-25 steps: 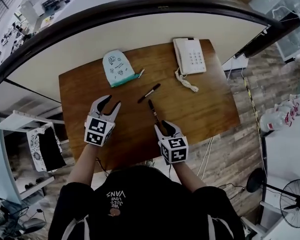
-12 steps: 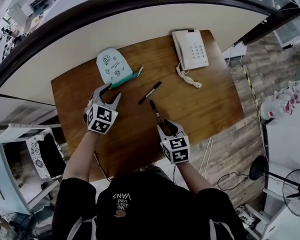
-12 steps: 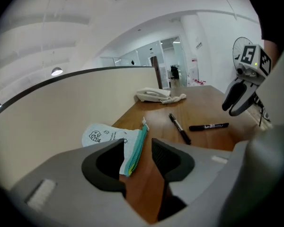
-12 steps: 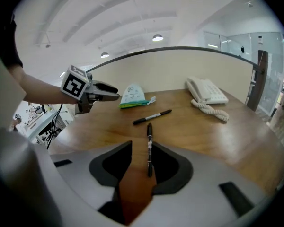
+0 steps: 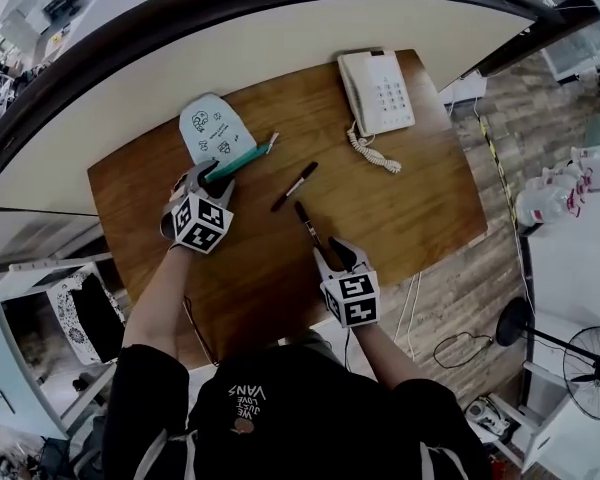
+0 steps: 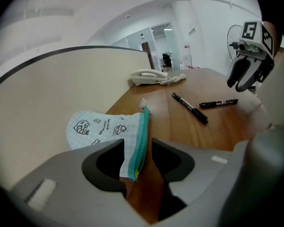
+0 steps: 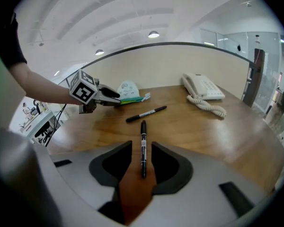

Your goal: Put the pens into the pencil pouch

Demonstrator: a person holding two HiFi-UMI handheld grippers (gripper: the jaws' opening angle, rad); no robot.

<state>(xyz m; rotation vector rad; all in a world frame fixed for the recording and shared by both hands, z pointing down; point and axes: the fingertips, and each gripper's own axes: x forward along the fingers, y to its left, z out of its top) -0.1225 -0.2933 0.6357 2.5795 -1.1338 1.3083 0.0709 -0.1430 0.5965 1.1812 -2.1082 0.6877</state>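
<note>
A pale blue pencil pouch (image 5: 210,126) with a teal zipper (image 6: 142,135) lies flat at the table's far left. My left gripper (image 5: 208,177) has its tips at the pouch's near zipper corner. In the left gripper view that corner sits between the jaws of the left gripper (image 6: 137,162); they are opening and the pads do not press on it. Two black pens lie mid-table: one (image 5: 295,186) slanted, the other (image 5: 307,224) pointing at my right gripper (image 5: 335,256). That nearer pen (image 7: 143,148) rests on the wood between the open jaws of the right gripper (image 7: 142,159), untouched.
A white desk phone (image 5: 377,90) with a coiled cord (image 5: 372,155) stands at the far right of the brown wooden table (image 5: 410,208). A curved pale partition (image 5: 280,43) rises behind the table's far edge. Floor lies beyond the right and near edges.
My left gripper has moved away from me and down to the pouch's zipper end, rolling a little, with its jaws spreading wider. The right gripper has stayed over the nearer pen.
</note>
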